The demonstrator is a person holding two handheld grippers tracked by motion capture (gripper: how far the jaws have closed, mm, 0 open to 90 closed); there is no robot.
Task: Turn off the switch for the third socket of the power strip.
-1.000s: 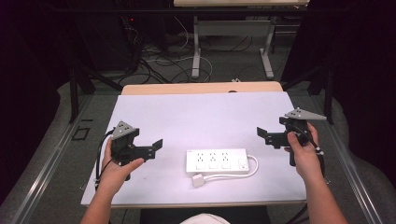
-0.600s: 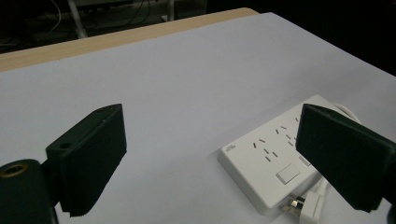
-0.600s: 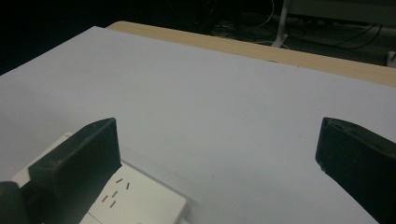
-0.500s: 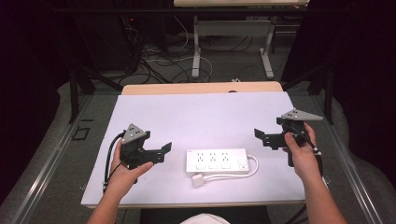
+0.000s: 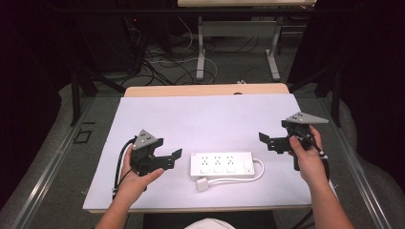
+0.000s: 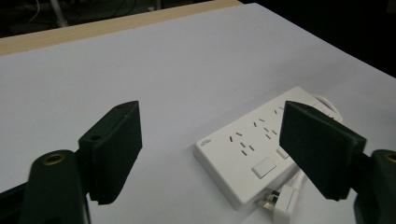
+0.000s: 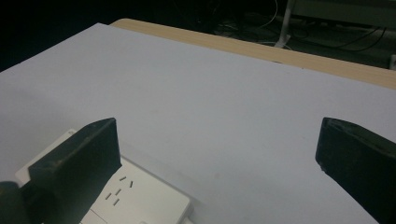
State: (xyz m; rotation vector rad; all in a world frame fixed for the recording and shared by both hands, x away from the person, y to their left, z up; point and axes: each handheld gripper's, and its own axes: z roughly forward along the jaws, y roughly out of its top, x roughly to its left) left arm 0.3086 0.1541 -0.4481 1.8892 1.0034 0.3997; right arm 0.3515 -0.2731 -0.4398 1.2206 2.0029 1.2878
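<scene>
Since a second ago the left gripper (image 5: 175, 156) has slid in toward the white power strip (image 5: 222, 164) and its jaws have just been closing a bit, though they're spread with nothing between them and stop just short of the strip's near end. That strip lies flat near the front edge of the white table (image 5: 210, 119), its plug (image 5: 202, 184) and looped cord (image 5: 255, 171) tucked alongside. Right gripper (image 5: 265, 140) hangs wide open off to the side, so I'd say we're mid-approach; next it probably needs to line up on the strip or plug and pinch.
</scene>
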